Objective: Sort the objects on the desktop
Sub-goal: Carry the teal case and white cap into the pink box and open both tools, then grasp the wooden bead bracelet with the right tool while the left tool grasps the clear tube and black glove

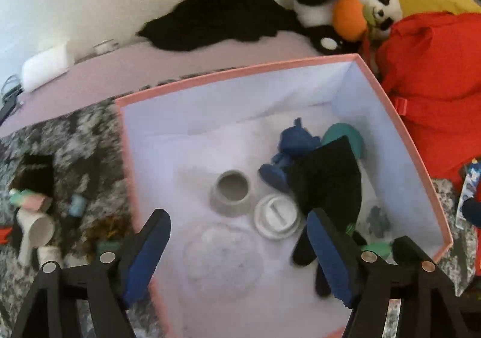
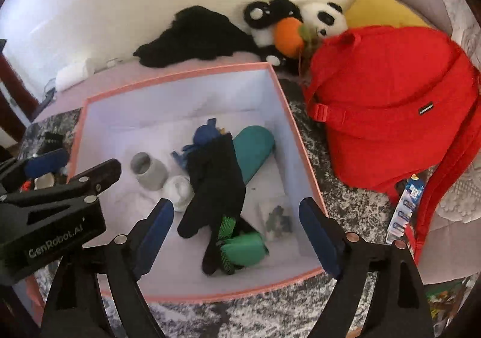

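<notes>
1. Jaws of the left gripper [image 1: 240, 251] stand wide apart, nothing between the blue pads; they hang over the left part of the pink-rimmed box [image 1: 418, 157].
2. Jaws of the right gripper [image 2: 237, 229] are also spread wide and hold nothing; the black glove [image 2: 216, 184] lies on the box floor below the gap, not touched by either pad.
3. Left gripper body shows in the right wrist view at lower left, over the box's left rim.
4. Box contents, white-lined floor: grey cup [image 1: 231, 192] upright, mouth up; white round lid [image 1: 278, 216] just beside it on the right, touching or nearly so.
5. Blue toy figure [image 1: 290, 154] lies behind the glove, a teal pouch [image 2: 254, 148] beside it, partly under the glove.
6. Green item [image 2: 245, 249] at the glove's near end, against its fingers. Small clear packet with dark pieces [image 2: 276, 217] near the right wall.
7. Outside the box, left: white scoop [image 1: 34, 231] and other small items on the mottled grey rug [image 1: 81, 142], blurred.
8. Outside, right: red backpack [image 2: 390, 103] beside the box. Behind: panda plush [image 2: 321, 18], black cloth [image 2: 195, 37], yellow cushion [image 2: 378, 9] against the wall.
</notes>
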`<state>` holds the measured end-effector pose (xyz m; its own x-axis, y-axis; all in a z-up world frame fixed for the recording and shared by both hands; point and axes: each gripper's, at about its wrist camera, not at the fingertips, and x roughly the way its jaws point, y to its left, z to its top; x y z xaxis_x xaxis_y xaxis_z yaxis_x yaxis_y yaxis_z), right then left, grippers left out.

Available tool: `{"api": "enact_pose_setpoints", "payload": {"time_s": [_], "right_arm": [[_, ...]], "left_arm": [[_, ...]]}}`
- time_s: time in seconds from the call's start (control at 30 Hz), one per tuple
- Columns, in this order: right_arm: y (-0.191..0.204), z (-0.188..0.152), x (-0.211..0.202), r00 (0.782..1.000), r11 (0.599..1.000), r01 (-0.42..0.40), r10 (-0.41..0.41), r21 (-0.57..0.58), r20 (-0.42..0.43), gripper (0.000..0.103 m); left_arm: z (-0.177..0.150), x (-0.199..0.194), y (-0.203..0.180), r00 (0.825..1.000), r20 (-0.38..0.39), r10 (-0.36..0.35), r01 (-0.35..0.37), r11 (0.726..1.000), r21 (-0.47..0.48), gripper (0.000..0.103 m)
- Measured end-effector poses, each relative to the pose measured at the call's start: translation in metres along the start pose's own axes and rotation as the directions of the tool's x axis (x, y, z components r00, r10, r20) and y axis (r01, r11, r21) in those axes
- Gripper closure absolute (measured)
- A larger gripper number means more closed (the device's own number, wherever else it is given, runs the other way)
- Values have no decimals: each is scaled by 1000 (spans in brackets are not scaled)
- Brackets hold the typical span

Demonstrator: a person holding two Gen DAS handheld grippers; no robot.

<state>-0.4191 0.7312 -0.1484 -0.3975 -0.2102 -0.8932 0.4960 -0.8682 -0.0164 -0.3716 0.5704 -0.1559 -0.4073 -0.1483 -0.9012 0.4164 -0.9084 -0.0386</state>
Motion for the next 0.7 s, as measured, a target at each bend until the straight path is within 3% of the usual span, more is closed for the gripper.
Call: {"api": "enact_pose_setpoints", "payload": {"time_s": [0.17, 0.3, 0.5, 0.57, 0.7], "right_arm": [[64, -16, -49, 998, 996, -33, 38, -83, 56, 12], [146, -38, -60, 991, 978, -119, 127, -172, 37, 11], [264, -58, -5, 973, 955, -226, 214, -194, -82, 12], [290, -58, 26, 971, 958, -227, 208, -175, -121, 12], [321, -51, 90, 979, 978, -154, 133, -137, -157, 12]], "left_arm": [[-49, -43, 89, 1000, -9, -12, 10, 988, -153, 18], [-97, -51, 186, 996, -55, 68, -79, 969, -236, 16], [-137, 6, 314, 978, -141, 157, -186, 955, -232, 16], [-136, 32, 336, 979, -142, 149, -178, 960, -218, 16], [-129, 81, 363, 981, -144, 127, -151, 973, -175, 16]]}}
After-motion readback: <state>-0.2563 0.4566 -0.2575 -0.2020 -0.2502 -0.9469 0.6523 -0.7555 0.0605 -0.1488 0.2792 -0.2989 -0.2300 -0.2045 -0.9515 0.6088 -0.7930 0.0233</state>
